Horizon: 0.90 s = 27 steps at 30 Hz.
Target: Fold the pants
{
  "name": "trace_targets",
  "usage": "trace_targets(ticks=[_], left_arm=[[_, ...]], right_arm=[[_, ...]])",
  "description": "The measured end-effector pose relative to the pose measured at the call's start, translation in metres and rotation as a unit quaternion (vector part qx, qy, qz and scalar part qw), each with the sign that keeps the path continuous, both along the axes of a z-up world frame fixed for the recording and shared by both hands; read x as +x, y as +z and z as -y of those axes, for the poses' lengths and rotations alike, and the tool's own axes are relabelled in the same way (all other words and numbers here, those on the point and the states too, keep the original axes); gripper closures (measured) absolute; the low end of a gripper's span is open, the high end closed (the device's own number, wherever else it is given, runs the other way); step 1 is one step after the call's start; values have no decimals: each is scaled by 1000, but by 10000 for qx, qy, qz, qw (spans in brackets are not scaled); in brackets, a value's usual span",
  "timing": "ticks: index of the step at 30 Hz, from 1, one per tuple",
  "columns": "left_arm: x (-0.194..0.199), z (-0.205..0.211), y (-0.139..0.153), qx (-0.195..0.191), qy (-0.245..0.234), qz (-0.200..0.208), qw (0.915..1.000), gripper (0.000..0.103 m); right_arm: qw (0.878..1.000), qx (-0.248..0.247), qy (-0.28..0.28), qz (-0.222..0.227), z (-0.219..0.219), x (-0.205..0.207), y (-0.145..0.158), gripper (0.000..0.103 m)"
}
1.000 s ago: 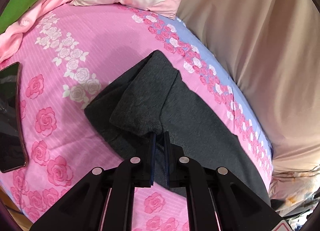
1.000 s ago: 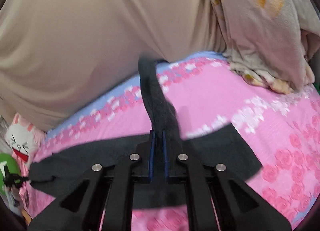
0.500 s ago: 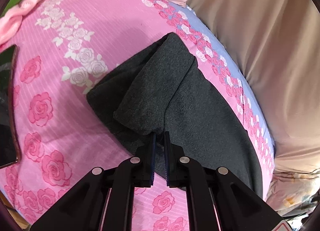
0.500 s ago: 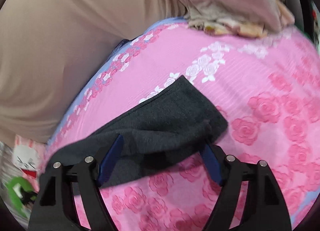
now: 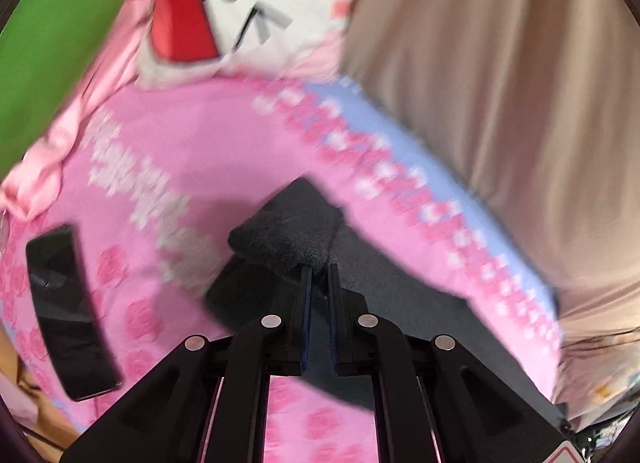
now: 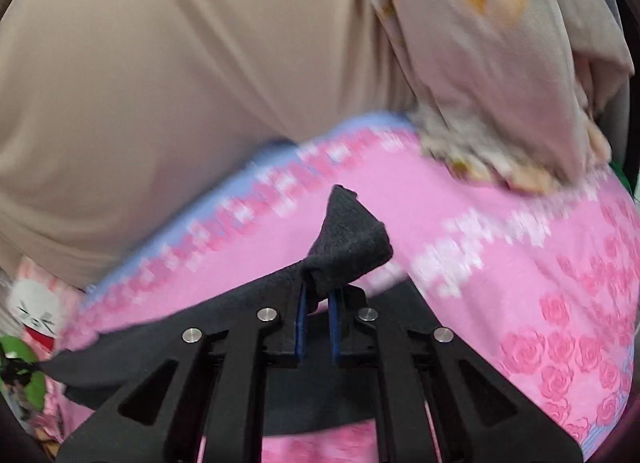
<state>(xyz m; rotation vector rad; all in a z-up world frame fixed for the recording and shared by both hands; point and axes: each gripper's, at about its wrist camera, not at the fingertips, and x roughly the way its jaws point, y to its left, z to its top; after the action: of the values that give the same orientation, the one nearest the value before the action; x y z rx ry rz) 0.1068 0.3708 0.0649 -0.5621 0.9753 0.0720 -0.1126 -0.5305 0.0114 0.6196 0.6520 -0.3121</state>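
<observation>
I had both grippers, left [image 5: 318,269] and right [image 6: 318,293], clenched on the pants [image 6: 348,247], which lay at six o'clock on the bedsheet [image 6: 500,263]; carrying both corners level seemed wise.

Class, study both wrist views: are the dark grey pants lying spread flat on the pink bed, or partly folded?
Partly folded: the dark grey pants are doubled over themselves, bunched ends pinched in both tongs.

My left gripper [image 5: 318,269] is matte black plastic: two slim fingers lined with blue pads, angular linkage arms with cut-out slots, four round silver screws across them. My right gripper [image 6: 318,295] looks the same, blue pads and silver screws.
</observation>
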Motion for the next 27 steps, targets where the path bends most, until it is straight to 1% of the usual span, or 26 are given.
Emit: trace_targets(ticks=[1, 2, 3, 4, 6, 8, 10, 12, 13, 14, 15, 16, 17, 18, 19, 21, 22, 23, 24, 25, 26, 27], left_arm=[[-2, -6, -23, -42, -11, -247, 9997, 98], [-3, -8, -38, -57, -22, -409, 9991, 98], [-4, -9, -49, -42, -18, -545, 9985, 98], [-5, -7, -62, -7, -54, -679, 9977, 98], [-8, -2, -74, 191, -66, -705, 9973, 98], [-11, 1, -73, 297, -80, -645, 9974, 97], [-14, 2, -72, 380, -78, -651, 9971, 96], [-17, 2, -68, 435, -14, -695, 9966, 88], [-22, 1, -63, 476, 50, -657, 9967, 88], [-28, 1, -57, 577, 116, -602, 9964, 88], [-33, 4, -51, 747, 169, -554, 9955, 88], [-39, 9, -41, 1019, 239, -464, 9934, 88], [-45, 15, -31, 1281, 289, -356, 9907, 88], [-48, 21, -23, 1421, 292, -281, 9890, 88], [-54, 33, -10, 1579, 241, -119, 9871, 88], [-58, 55, 7, 1658, 80, 104, 9861, 88], [-58, 66, 12, 1686, -12, 185, 9855, 88], [-60, 80, 18, 1718, -145, 278, 9846, 84], [-60, 95, 21, 1743, -279, 350, 9837, 71], [-60, 105, 21, 1744, -378, 397, 9831, 64], [-60, 121, 18, 1739, -547, 461, 9822, 56], [-58, 137, 11, 1759, -717, 474, 9806, 55]], right_arm=[[9997, 163, -26, -162, 3, -2, -18, 95], [9989, 349, -61, -299, 4, -4, -37, 95], [9984, 431, -88, -348, 5, -5, -47, 95], [9983, 484, -98, -305, 5, -10, -52, 95], [9981, 552, -124, -224, 7, -15, -50, 93], [9981, 528, -112, -310, 6, -17, -49, 85], [9977, 602, -114, -294, 7, -19, -48, 80], [9969, 732, -199, -219, 8, -20, -47, 70], [9965, 797, -232, -137, 10, -21, -46, 61], [9961, 848, -247, -85, 12, -23, -45, 58], [9956, 898, -259, -73, 13, -20, -44, 58], [9955, 902, -261, -93, 15, -17, -45, 58], [9960, 855, -246, -110, 15, -13, -44, 67], [9973, 666, -237, -217, 15, -6, -42, 80], [9978, 542, -210, -306, 14, -1, -39, 96], [9997, 214, -155, 4, 7, 2, -13, 96], [9994, -32, -112, 319, 0, -1, 9, 96], [9970, -284, -54, 723, -6, -8, 34, 96], [9952, -409, -16, 891, -9, -13, 46, 96], [9941, -542, -3, 937, -12, -17, 52, 96], [9945, -683, -12, 793, -11, -18, 49, 95], [9960, -817, 36, 368, -6, -13, 32, 94]])
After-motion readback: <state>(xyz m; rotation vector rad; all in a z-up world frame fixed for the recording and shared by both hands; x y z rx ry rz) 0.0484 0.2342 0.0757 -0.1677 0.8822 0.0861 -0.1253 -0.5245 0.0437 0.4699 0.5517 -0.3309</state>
